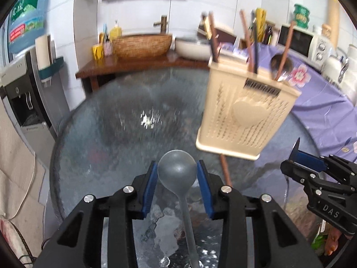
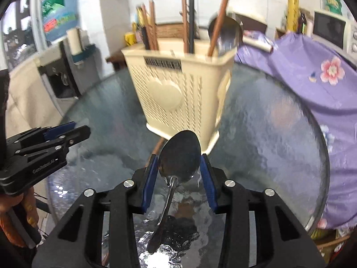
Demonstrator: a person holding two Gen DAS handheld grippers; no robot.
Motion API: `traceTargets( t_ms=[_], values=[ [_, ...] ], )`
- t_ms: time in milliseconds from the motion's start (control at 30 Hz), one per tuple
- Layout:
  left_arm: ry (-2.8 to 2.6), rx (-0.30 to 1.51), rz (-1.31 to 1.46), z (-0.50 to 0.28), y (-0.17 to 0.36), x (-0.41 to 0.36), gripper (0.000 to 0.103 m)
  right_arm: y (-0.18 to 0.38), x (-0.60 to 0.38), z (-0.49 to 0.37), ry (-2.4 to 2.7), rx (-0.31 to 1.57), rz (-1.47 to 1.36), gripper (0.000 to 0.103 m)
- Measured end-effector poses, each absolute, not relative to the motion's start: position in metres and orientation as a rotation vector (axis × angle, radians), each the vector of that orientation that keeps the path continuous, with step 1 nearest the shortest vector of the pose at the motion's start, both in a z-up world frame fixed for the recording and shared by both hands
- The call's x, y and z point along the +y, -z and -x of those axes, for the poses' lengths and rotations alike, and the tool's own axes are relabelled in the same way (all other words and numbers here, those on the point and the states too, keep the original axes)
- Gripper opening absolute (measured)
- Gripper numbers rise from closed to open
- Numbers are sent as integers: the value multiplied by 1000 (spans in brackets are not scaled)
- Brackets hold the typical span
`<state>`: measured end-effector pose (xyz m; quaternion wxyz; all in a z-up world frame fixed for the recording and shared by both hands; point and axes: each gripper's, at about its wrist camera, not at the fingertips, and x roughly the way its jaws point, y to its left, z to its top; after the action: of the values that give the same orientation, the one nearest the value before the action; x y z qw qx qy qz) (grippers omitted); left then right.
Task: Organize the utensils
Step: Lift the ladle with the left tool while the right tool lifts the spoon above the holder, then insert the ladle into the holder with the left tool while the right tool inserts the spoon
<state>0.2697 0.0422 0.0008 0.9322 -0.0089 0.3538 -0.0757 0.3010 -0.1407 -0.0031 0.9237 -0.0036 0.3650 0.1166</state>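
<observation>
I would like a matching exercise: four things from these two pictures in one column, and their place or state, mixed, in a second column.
1. grey spoon
2. shiny metal spoon
3. cream basket
4. chopsticks

a. stands on the glass table
b. held in the left hand-held gripper
c. upright inside the basket
d. held in the right hand-held gripper

Pairs: 1-b, 2-d, 3-a, 4-c

Black left gripper [image 1: 177,174], blue pads, silver screws, black right gripper [image 2: 179,167]
</observation>
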Motion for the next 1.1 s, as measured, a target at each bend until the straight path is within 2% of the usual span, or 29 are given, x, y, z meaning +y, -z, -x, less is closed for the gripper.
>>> traceTargets(
  t_ms=[167,433,767,967,1100],
  values=[
    [177,665,10,-262,-22,36,36,-20,-143,-291,-272,703,22,39],
    [213,646,6,-258,-21,25,36,-21,-141,-287,-279,694,33,39],
    [270,591,21,-260,-49,21,36,-43,-143,-281,-306,647,57,39],
    [314,500,24,-268,-98,15,36,-82,-147,-288,-333,587,56,39],
    [328,401,28,-278,-140,11,36,-131,-148,-296,-317,471,77,39]
  ],
)
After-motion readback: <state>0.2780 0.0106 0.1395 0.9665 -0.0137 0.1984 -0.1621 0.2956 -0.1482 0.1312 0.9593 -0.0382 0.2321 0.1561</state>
